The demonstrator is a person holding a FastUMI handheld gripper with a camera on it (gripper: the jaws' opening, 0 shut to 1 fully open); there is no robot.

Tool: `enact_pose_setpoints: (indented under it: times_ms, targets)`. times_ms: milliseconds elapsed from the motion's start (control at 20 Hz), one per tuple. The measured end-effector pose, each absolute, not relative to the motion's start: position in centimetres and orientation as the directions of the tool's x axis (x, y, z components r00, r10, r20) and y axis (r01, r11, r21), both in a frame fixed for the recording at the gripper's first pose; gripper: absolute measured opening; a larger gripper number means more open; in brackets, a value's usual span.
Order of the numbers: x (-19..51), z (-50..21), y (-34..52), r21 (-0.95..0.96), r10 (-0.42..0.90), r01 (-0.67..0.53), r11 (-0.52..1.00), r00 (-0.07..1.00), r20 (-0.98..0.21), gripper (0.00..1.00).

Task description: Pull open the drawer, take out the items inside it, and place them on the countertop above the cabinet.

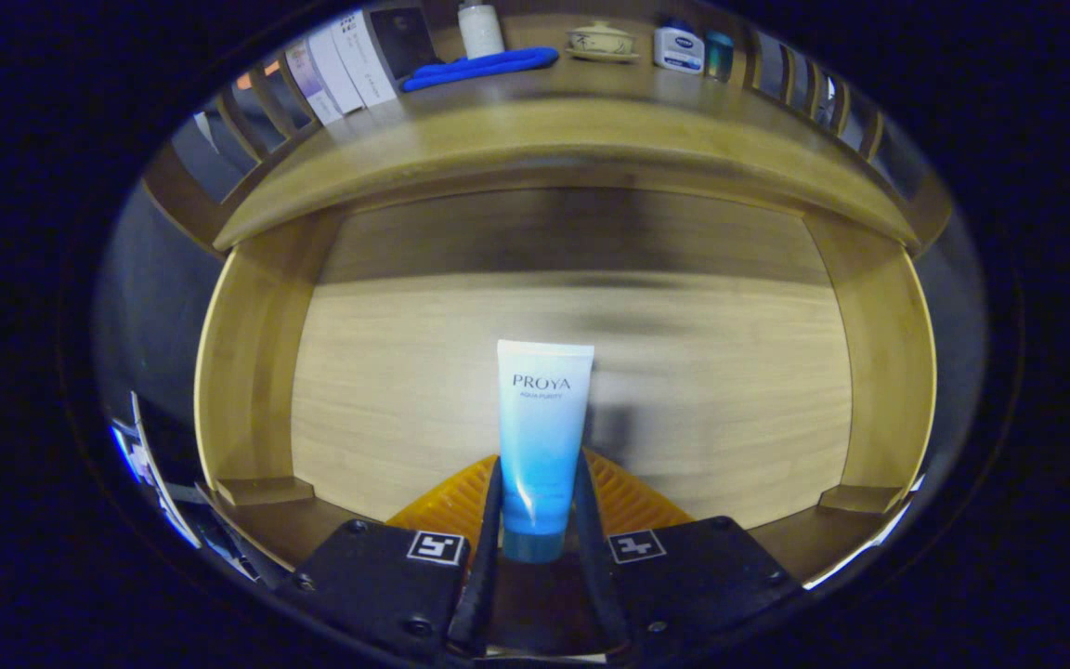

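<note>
A white-to-blue cosmetic tube stands between my fingers, cap end toward me and flat crimped end pointing away. My gripper is shut on the tube, both fingers pressing its lower sides. Under and beyond the tube lies the open wooden drawer, its pale bottom bare, and I cannot tell whether the tube touches that bottom. Beyond the drawer's back wall runs the cabinet's countertop.
On the countertop stand a white bottle, a folded blue cloth, a lidded cup on a saucer, a white and blue jar and a small teal container. Some boxes lean at the left. Wooden rails border both ends.
</note>
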State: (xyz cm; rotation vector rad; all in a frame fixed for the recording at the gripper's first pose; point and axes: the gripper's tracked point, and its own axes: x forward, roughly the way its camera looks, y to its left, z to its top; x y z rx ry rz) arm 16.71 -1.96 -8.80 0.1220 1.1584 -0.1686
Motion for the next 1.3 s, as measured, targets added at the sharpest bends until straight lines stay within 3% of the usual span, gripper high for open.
enact_pose_setpoints:
  times_ms: [700, 1300]
  targets:
    - [19.2, 1.2, -3.0, 0.059, -0.035, 0.144, 0.988, 0.577, -0.816, 0.43]
    - [26.0, 6.8, -3.7, 0.056, -0.013, 0.061, 0.997, 0.788, -0.616, 0.42]
